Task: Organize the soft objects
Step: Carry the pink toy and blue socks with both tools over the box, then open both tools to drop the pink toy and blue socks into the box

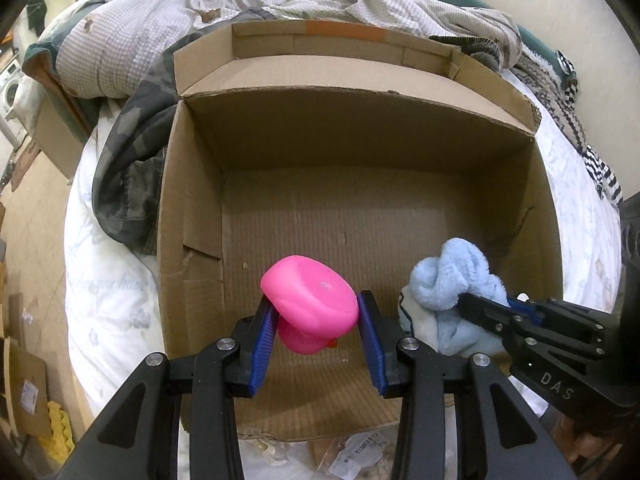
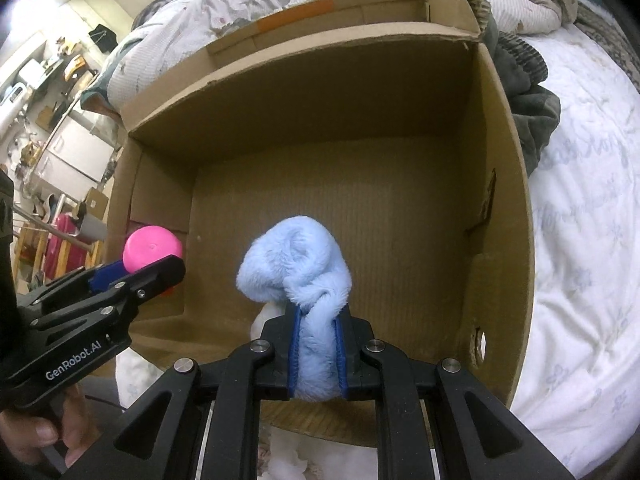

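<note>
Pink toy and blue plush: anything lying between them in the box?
Nothing: in the left wrist view, only bare cardboard box floor shows between the pink toy and the blue plush.

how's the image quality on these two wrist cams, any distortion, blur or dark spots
Left wrist view: strong fisheye bending, the cardboard box walls bow outward, corners vignetted black, pink toy sharp. Right wrist view: same barrel warp, blue plush in focus, box interior evenly lit but dim, the room at the left edge bright and slightly washed out.
</note>
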Motion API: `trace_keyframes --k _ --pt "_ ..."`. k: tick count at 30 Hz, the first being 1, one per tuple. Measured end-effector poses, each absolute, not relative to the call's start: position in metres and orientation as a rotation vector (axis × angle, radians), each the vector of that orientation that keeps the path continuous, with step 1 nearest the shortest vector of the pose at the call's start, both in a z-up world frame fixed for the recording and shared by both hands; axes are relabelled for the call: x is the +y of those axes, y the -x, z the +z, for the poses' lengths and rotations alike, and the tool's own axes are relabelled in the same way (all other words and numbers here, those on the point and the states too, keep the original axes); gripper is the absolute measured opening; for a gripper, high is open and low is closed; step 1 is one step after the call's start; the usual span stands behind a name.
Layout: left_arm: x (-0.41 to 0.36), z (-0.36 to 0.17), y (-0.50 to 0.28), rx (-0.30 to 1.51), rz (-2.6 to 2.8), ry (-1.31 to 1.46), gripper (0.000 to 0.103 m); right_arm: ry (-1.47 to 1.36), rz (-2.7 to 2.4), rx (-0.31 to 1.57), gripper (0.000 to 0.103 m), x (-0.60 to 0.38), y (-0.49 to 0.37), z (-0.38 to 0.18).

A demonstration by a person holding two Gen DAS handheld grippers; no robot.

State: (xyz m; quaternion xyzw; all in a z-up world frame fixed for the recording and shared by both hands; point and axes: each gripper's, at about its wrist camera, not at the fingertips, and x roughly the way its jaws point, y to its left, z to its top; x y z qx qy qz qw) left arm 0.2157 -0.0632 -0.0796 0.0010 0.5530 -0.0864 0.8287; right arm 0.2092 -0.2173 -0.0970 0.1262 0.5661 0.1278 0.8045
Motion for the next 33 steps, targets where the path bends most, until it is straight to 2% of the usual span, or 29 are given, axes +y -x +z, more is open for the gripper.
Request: trace_keyframes --k 15,24,27,30,31,32,33 --pt "-0.064 -0.083 -0.214 1.186 -0.175 -0.007 0.037 -0.266 0.262 1.215 0.016 -0.217 -0.210 -0.097" --pt "-0.063 -0.084 -0.215 1.187 -0.170 -0.002 0.037 -0.271 0.254 1.201 0.023 -0.217 -0.211 -0.095" --pt "-0.064 -0.084 -0.214 1.189 -0.172 -0.006 0.037 -0.270 0.247 1.186 0.028 -0.218 -0.211 -0.092" --pt "-0.065 -0.085 -0.214 1.195 -0.173 -0.010 0.038 -0.277 0.242 1.171 0.042 -0.221 -0.211 -0.088" --pt "-0.065 -0.084 -0.214 1.195 -0.174 -0.010 0.043 -0.279 0.238 1.165 0.057 -0.222 -0.211 -0.087" --pt "-0.065 -0.084 -0.214 1.192 -0.173 -0.010 0.052 -0.286 0.240 1.155 0.059 -0.223 -0.210 -0.085" --pt "-0.066 -0.082 -0.214 1.187 -0.171 -0.010 0.056 -0.286 0.240 1.153 0.059 -0.223 -0.211 -0.084"
